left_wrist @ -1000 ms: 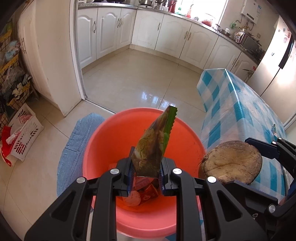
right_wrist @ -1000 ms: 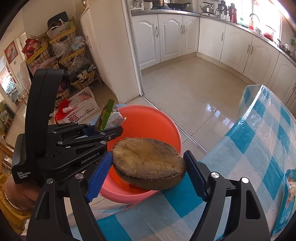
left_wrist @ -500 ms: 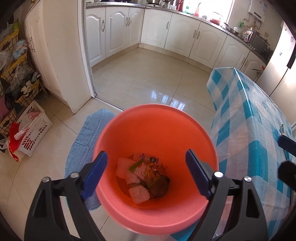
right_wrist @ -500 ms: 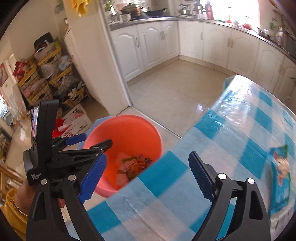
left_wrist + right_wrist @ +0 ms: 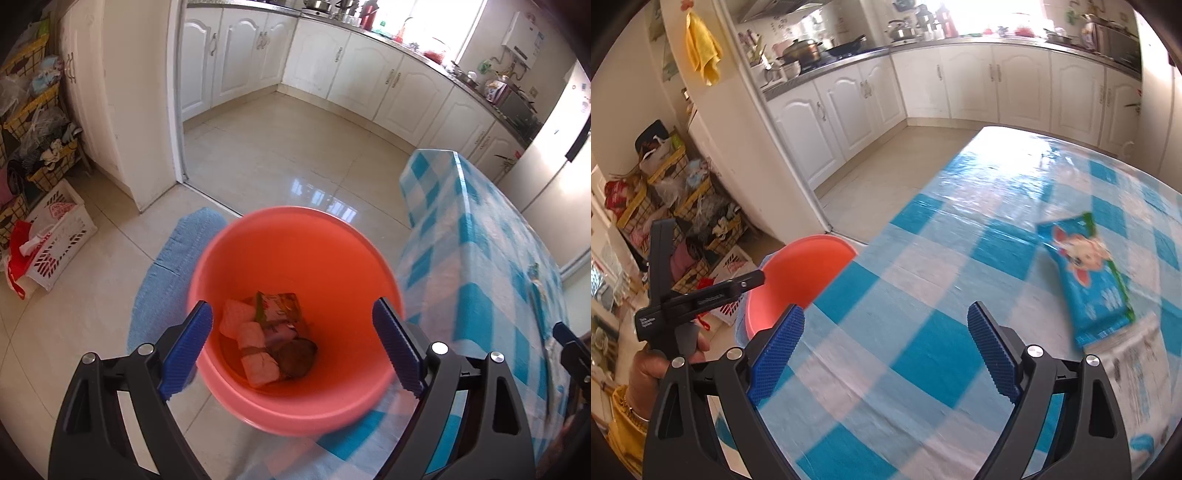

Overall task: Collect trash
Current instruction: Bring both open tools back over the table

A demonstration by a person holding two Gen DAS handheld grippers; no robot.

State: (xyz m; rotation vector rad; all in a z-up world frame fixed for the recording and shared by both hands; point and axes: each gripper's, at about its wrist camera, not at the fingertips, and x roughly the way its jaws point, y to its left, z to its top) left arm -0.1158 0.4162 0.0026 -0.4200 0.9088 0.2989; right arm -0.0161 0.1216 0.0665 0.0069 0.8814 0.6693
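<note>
1. Trash [image 5: 267,338] sits in the bottom of the orange bucket [image 5: 295,236]: pale wrapped lumps, a printed wrapper lying flat, and a brown round lump at the right.
2. Left gripper [image 5: 291,345] hangs right over that bucket, and its jaws have just been opening; they stand wide with nothing between them, the blue pads framing the pile below.
3. Right gripper [image 5: 886,352] is over the table [image 5: 923,332], also spread wide after its jaws have just been opening, and empty, only blue-and-white check cloth showing between the pads.
4. Off to its left, a hand [image 5: 646,373] grips the left tool's black handle, a yellow sleeve at the wrist.
5. On the table, ahead and to the right of the right gripper, lies a blue snack bag [image 5: 1086,273] with a cartoon face, flat, blurred, well apart from the pads.
6. Bucket stands on the floor just beside the table edge, partly on a blue mat [image 5: 166,273].
7. Further left, a white crate [image 5: 59,236] and stacked wire baskets against the wall.
8. At the back, white kitchen cabinets [image 5: 369,74] run under a cluttered counter.
</note>
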